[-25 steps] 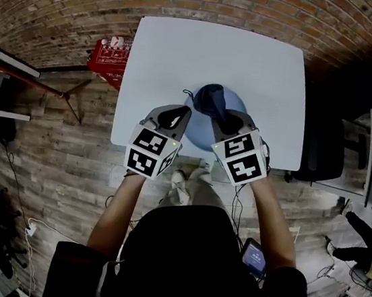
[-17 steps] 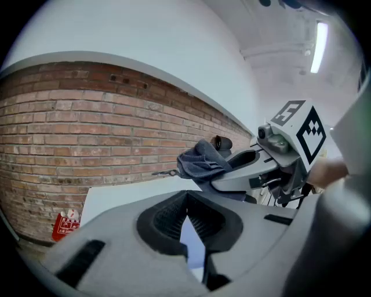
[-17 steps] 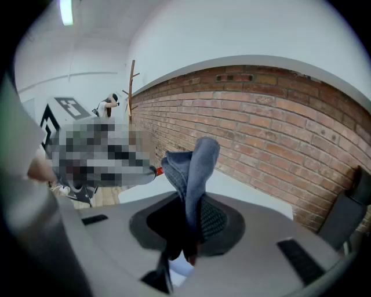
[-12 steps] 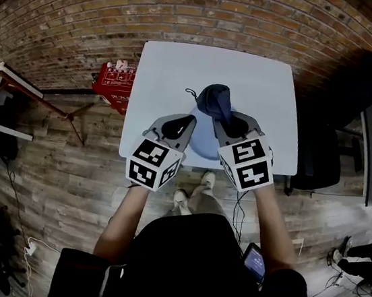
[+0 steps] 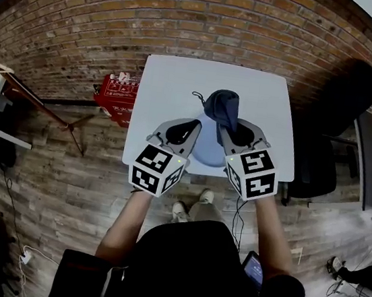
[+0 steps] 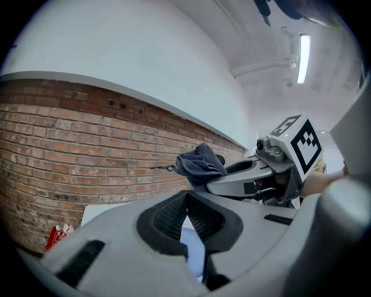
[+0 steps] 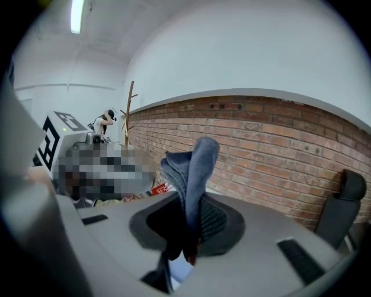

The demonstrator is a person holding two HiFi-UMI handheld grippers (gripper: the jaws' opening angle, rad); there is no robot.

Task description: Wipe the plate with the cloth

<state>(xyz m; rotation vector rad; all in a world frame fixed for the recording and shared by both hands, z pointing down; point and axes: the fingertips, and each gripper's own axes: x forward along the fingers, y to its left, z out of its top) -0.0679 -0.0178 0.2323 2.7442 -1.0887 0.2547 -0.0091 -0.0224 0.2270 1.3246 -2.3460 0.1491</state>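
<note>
A pale blue plate (image 5: 208,147) hangs over the white table (image 5: 173,88), near its front edge. My left gripper (image 5: 190,130) is shut on the plate's left rim, and the plate (image 6: 191,243) shows as a pale strip between the closed jaws of the left gripper (image 6: 188,217). My right gripper (image 5: 228,131) is shut on a dark blue cloth (image 5: 222,106), which bunches up above the plate's far side. In the right gripper view the cloth (image 7: 194,174) stands up out of the right gripper (image 7: 188,226). The cloth (image 6: 200,162) also shows in the left gripper view.
A red box (image 5: 117,91) sits on the wooden floor left of the table. A black chair (image 5: 331,129) stands at the table's right. A brick wall (image 5: 210,18) runs behind the table. A wooden coat stand (image 7: 128,113) stands by the wall.
Both grippers have risen together off the table, the left with the plate and the right with the cloth. The table looks smaller and farther below them.
</note>
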